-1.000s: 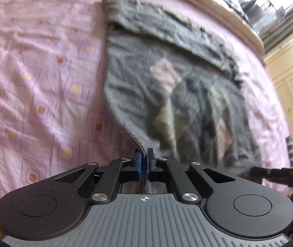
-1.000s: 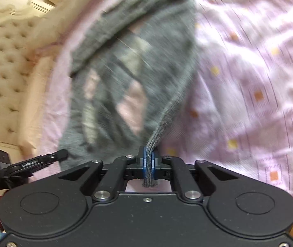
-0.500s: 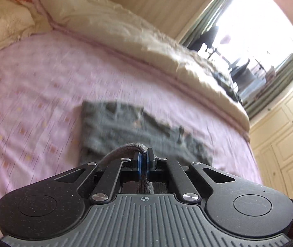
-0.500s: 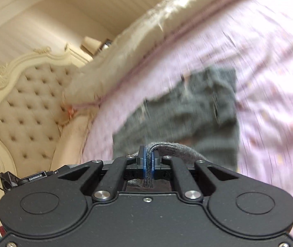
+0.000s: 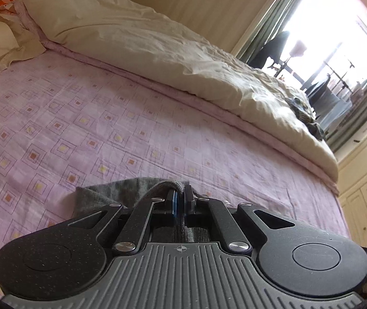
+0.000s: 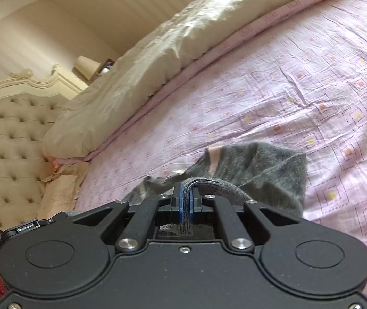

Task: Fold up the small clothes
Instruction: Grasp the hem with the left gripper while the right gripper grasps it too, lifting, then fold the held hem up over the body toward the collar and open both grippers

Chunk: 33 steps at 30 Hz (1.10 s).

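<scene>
We have both grippers clamped on the grey garment (image 6: 268, 164): left gripper (image 5: 180, 200) and right gripper (image 6: 189, 200) each pinch a hem. Versus a second ago, it no longer hangs spread out; now it's bunched low on the pink bedsheet (image 5: 85, 118), near the cream duvet (image 5: 137, 38).

A pink patterned bedsheet (image 5: 106, 118) is spread across the bed; a cream duvet (image 5: 137, 41) is bunched along its far side, a tufted headboard (image 6: 8, 139) beyond.

A bed (image 5: 137, 118) in pink patterned sheet bears a grey garment (image 6: 268, 164), a cream duvet (image 5: 157, 49) along its far side
</scene>
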Available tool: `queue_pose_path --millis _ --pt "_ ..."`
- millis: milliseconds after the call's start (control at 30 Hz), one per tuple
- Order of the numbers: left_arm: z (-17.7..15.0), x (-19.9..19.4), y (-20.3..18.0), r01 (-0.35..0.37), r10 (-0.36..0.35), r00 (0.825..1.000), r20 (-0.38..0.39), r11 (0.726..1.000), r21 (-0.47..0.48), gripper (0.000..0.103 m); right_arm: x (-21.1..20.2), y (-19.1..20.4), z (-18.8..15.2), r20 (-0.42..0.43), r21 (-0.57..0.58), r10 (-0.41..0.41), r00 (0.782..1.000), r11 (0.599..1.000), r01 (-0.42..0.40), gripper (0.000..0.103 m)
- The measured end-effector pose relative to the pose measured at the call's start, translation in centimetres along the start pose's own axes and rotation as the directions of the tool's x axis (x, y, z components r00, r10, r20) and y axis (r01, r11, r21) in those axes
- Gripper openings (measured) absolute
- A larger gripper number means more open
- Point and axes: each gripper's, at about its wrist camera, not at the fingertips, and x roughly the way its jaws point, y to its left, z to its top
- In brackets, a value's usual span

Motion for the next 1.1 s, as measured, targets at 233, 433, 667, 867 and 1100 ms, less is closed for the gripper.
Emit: queue_pose_path --millis 233,433,667,867,1100 --pt "1.0 4.9 0.9 -0.043 0.043 0.997 -0.069 0.999 0.010 0.004 4.9 -1.4 1.6 -0.034 0.055 -0.085 0.996 0.995 0.087 0.012" --pt "1.3 8.1 1.8 -0.096 0.094 0.990 -0.103 0.995 -0.012 0.018 8.0 -2.2 2.9 -0.054 0.061 -0.149 0.987 0.986 0.153 0.020" --pt "2.1 7.9 2.2 -0.130 0.130 0.990 -0.045 0.991 -0.005 0.043 8.7 -1.3 3.7 -0.041 -0.081 -0.201 0.979 0.977 0.197 0.028" --pt "-0.9 6.3 -1.7 -0.045 0.066 0.993 -0.093 0.976 0.212 0.046 9.0 3.5 -0.1 -0.087 -0.374 -0.186 0.979 0.917 0.141 0.049" --pt "-6.0 8.1 -4.6 0.008 0.089 0.975 -0.203 0.902 0.432 0.047 12.5 8.1 -5.5 -0.196 -0.599 -0.214 0.957 0.799 0.056 0.049"
